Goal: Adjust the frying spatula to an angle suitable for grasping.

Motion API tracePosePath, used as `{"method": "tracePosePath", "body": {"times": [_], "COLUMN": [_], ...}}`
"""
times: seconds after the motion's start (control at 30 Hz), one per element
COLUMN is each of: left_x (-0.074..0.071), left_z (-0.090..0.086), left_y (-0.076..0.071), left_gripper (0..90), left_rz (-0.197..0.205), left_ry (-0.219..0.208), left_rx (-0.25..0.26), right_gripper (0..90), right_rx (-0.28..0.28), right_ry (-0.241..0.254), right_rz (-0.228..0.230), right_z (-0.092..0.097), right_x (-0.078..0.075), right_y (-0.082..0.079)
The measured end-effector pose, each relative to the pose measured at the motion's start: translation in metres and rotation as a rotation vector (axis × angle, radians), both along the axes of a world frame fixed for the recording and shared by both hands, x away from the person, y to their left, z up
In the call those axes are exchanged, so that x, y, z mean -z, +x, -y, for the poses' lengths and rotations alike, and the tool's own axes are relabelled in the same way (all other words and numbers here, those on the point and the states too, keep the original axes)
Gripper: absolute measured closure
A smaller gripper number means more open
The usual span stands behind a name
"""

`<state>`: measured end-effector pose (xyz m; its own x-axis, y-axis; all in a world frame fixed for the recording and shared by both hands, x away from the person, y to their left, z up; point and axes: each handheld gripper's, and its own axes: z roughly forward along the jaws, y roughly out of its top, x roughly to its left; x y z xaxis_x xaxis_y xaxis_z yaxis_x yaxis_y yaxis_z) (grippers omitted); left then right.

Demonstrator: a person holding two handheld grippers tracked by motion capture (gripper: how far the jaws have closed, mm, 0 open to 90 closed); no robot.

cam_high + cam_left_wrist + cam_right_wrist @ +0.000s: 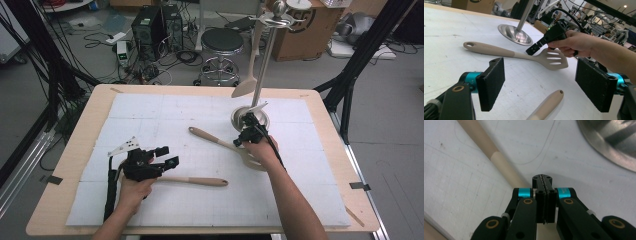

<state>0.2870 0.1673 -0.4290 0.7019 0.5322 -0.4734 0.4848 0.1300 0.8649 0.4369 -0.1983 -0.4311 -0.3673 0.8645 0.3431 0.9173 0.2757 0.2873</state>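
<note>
— Which spatula is in play, do you reckon?

— The slotted spatula (235, 146), I'd say. The right hand-held gripper (243, 138) sits right over its neck, where the handle widens into the blade, with the jaws pressed together and nothing between them. In the right gripper view the handle runs off up and to the left beside the closed tips, very close, though I can't tell whether they touch it.

— How does it lie?

— Flat on the bench (165, 120), on a slant: the handle end with the hanging hole points away and to the left, the slotted blade lies nearer the person under the right hand. The long axis runs from far-left to near-right, just in front of the stand's round base (250, 119).

— And the other hand?

— The left hand-held gripper (167, 156) is spread wide and holds nothing, well apart from that spatula. It hangs over the second utensil's handle (195, 181), which lies nearly crosswise, free end pointing right (the head is hidden under the hand).

— So the right is nearer?

— By far. To pick up, I think it must open first and straddle the handle across that slant
</note>
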Motion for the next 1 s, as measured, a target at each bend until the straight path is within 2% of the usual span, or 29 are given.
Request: {"method": "tracePosePath", "body": {"times": [0.47,0.5,0.57,0.6,0.63,0.67,0.73,0.8,0.93,1.0], "left_x": [0.0,0.0,0.0,0.0,0.0,0.001,0.001,0.001,0.001,0.001], "left_z": [0.005,0.005,0.005,0.005,0.004,0.005,0.005,0.006,0.006,0.006], "left_y": [0.0,0.0,0.0,0.0,0.0,0.001,0.001,0.001,0.001,0.001], "left_gripper": [24.4,24.4,24.4,24.4,24.4,24.4,24.4,24.4,24.4,24.4], "left_rz": [-0.004,-0.003,-0.003,-0.003,-0.004,-0.006,-0.006,-0.007,-0.007,-0.007], "left_ry": [0.005,0.002,0.002,0.007,0.009,0.007,0.009,0.011,0.01,0.009], "left_rx": [0.011,0.013,0.012,0.012,0.013,0.011,0.012,0.015,0.015,0.014], "right_gripper": [90.0,90.0,90.0,90.0,90.0,90.0,90.0,90.0,90.0,90.0], "right_rx": [-0.077,-0.072,-0.069,-0.05,-0.053,-0.058,-0.095,-0.126,-0.209,-0.225], "right_ry": [-0.02,-0.024,-0.024,0.022,0.066,0.104,0.146,0.189,0.184,0.173], "right_rz": [-0.078,-0.064,0.005,0.034,0.065,0.079,0.085,0.049,0.016,0.002], "right_z": [0.002,0.003,0.005,0.004,0.004,0.002,-0.005,-0.013,-0.037,-0.049], "right_x": [0.0,-0.001,-0.003,-0.005,-0.007,-0.009,-0.01,-0.009,0.002,0.008], "right_y": [-0.017,-0.018,-0.019,-0.02,-0.02,-0.021,-0.024,-0.026,-0.032,-0.033]}}
